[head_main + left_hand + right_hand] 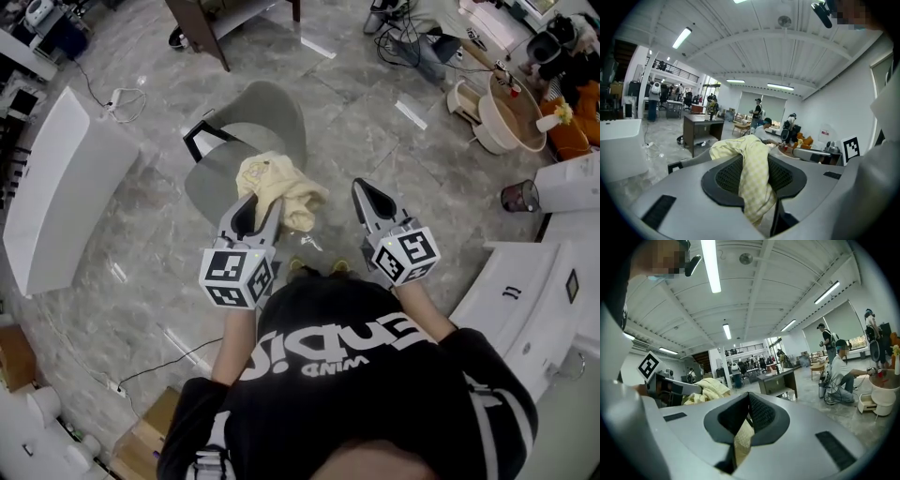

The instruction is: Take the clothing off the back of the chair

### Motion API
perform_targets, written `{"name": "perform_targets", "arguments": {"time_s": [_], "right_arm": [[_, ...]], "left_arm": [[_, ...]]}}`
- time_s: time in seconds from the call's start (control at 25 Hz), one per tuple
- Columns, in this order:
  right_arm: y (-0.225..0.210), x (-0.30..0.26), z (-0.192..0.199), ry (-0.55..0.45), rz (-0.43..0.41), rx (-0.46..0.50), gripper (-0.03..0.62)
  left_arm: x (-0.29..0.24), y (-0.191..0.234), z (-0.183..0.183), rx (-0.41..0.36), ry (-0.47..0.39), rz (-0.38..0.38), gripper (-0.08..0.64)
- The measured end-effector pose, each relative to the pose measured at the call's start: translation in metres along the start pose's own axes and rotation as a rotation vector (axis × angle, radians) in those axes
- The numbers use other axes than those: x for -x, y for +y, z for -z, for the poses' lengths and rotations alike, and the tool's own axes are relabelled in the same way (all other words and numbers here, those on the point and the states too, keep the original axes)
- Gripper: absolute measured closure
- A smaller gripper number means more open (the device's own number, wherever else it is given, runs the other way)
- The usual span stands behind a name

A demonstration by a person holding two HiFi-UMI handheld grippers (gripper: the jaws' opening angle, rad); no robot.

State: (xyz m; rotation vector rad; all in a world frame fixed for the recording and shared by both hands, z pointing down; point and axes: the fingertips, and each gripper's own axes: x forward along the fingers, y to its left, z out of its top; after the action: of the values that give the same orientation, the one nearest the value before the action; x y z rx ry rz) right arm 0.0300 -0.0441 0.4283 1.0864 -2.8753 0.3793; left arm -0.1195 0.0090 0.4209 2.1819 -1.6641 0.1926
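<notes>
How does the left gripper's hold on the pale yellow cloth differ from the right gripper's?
Left gripper: thick fold of pale yellow checked cloth between jaws set apart. Right gripper: only a thin strip, jaws almost together. Both clamp the same cloth.

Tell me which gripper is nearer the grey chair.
Left. The left gripper, clamped on the yellow clothing, hangs over the chair at its near seat edge; the right gripper is off to the chair's right, above the floor.
</notes>
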Motion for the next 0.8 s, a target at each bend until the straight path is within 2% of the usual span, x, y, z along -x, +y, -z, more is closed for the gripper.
{"name": "perform_targets", "arguments": {"time_s": [0.32, 0.8], "right_arm": [[0.003, 0.019, 0.001, -0.011, -0.028, 0.012, 0.578], [-0.004, 0.031, -0.001, -0.022, -0.024, 0.018, 0.578]], "left_arm": [[0.003, -0.013, 0.016, -0.012, -0.019, -0.048, 0.41], [0.006, -0.013, 0.014, -0.016, -0.048, -0.106, 0.41]]}}
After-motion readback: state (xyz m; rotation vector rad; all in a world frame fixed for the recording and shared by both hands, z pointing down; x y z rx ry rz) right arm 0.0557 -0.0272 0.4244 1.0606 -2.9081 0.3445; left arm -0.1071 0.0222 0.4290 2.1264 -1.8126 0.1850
